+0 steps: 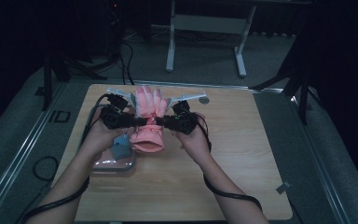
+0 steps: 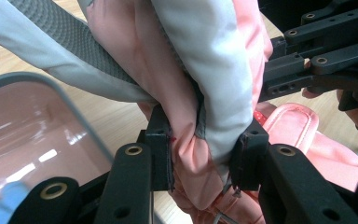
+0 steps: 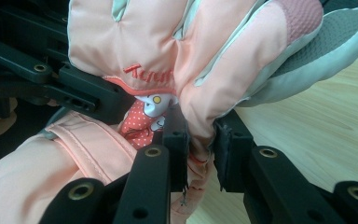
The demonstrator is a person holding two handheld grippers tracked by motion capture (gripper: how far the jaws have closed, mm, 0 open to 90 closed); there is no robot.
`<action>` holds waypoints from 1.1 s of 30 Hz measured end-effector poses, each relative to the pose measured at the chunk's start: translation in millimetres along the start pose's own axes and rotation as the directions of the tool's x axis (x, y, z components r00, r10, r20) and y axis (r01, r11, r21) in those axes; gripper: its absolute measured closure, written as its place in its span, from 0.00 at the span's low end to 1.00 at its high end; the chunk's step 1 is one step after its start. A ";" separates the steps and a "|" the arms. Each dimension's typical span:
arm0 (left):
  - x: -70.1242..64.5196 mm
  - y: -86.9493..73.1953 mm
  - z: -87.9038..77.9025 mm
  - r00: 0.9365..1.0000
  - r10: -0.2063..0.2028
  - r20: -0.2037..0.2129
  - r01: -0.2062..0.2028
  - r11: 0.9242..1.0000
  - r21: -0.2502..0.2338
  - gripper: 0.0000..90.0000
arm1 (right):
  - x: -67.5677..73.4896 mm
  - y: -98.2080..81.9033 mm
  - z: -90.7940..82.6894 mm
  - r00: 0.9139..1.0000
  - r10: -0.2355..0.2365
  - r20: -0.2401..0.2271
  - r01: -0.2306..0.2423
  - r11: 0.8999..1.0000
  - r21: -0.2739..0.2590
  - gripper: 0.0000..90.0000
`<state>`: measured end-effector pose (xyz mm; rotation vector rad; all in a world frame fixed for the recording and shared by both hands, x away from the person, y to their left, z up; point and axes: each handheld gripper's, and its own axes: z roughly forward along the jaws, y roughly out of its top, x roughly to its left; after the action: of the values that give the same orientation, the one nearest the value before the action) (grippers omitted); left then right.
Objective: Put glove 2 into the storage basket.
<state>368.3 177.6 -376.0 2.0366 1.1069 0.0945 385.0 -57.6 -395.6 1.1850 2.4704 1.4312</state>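
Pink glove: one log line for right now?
pink glove | left gripper shut on it | right gripper shut on it | held over wooden table

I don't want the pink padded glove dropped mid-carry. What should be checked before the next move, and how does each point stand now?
1. Left gripper pinches the pink padded glove: ok, fabric bunched between its pads.
2. Right gripper pinches the glove's other side: ok.
3. Glove lifted off the light wooden table: cannot tell; the cuff end hangs low.
4. Glove apart from the clear pink-tinted plastic tray: ok; the tray sits beside it under the left hand.
5. Table ahead of the grippers free: ok, apart from a small round grey object near the far edge.
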 end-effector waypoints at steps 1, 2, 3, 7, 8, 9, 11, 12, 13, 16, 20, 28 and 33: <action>1.0 -0.9 -2.3 1.000 0.001 -0.007 -0.001 1.000 -0.002 0.74 | 2.3 1.2 2.4 1.000 -0.002 -0.005 0.002 1.000 -0.001 0.85; 2.9 -2.0 -5.4 1.000 0.000 -0.010 0.000 1.000 0.001 0.74 | 3.7 2.0 4.3 1.000 -0.004 -0.009 0.004 1.000 -0.002 0.85; 5.1 -3.3 -8.4 1.000 -0.004 -0.014 0.004 1.000 0.000 0.74 | 6.0 3.1 7.1 1.000 -0.004 -0.014 0.004 1.000 -0.003 0.85; 15.6 -9.4 -20.1 0.999 -0.017 -0.028 0.017 1.000 -0.010 0.74 | 15.9 8.8 19.6 0.999 -0.017 -0.027 0.017 1.000 -0.005 0.85; 20.1 -11.7 -23.4 0.999 -0.033 -0.025 0.032 0.999 -0.011 0.74 | 18.0 10.3 22.8 0.999 -0.019 -0.031 0.019 1.000 -0.006 0.85; 23.3 -13.8 -25.8 0.999 -0.038 -0.027 0.038 0.999 -0.012 0.74 | 21.4 12.0 27.2 0.999 -0.025 -0.034 0.025 1.000 -0.003 0.85; 30.4 -18.3 -30.6 0.998 -0.048 -0.033 0.048 0.999 -0.006 0.73 | 25.9 13.6 34.6 0.999 -0.029 -0.038 0.029 1.000 0.003 0.85; 33.1 -19.9 -32.4 0.998 -0.051 -0.036 0.050 0.999 -0.004 0.73 | 29.0 14.6 40.4 0.999 -0.029 -0.042 0.030 1.000 0.007 0.85; 37.7 -22.9 -35.3 0.997 -0.061 -0.041 0.061 0.998 -0.004 0.73 | 31.0 15.5 43.9 0.999 -0.028 -0.044 0.028 1.000 0.010 0.85; 49.0 -31.1 -43.7 0.995 -0.080 -0.052 0.079 0.997 -0.009 0.73 | 40.3 19.4 59.6 0.998 -0.035 -0.052 0.036 0.999 0.022 0.85; 63.3 -42.8 -53.7 0.992 -0.110 -0.068 0.109 0.994 -0.020 0.73 | 51.2 24.3 78.8 0.997 -0.044 -0.068 0.046 0.998 0.036 0.85; 84.8 -60.4 -50.5 0.993 -0.100 -0.068 0.099 0.995 -0.021 0.73 | 59.9 19.2 107.6 0.997 -0.040 -0.067 0.043 0.998 0.054 0.85; 98.3 -71.8 -32.2 0.991 -0.125 -0.038 0.125 0.992 0.003 0.73 | 53.9 8.2 121.3 0.999 -0.027 -0.043 0.031 0.996 0.082 0.85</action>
<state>367.1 290.9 -431.1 1.9725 1.2568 0.0667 399.7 66.3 -441.6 1.1395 2.5873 1.3731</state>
